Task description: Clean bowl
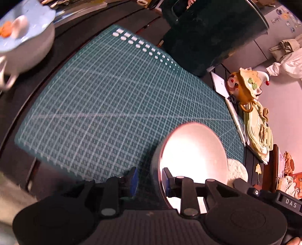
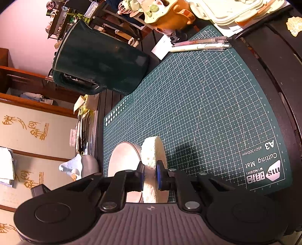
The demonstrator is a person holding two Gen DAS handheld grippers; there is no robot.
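Observation:
My left gripper (image 1: 150, 181) is shut on the rim of a bowl (image 1: 192, 156), dark outside and pale pink inside, held tilted on its side above the green cutting mat (image 1: 105, 105). A white sponge (image 1: 237, 169) shows just behind the bowl's right edge. In the right wrist view my right gripper (image 2: 150, 176) is shut on that round white sponge (image 2: 153, 152), which presses against the bowl (image 2: 122, 162) on its left.
A dark green jug (image 1: 213, 32) stands at the mat's far edge. A pale bowl with a spoon and orange bits (image 1: 24, 37) sits far left. A clown figurine (image 1: 245, 84), pens (image 2: 202, 44) and stacked lids (image 2: 236, 11) line the right side.

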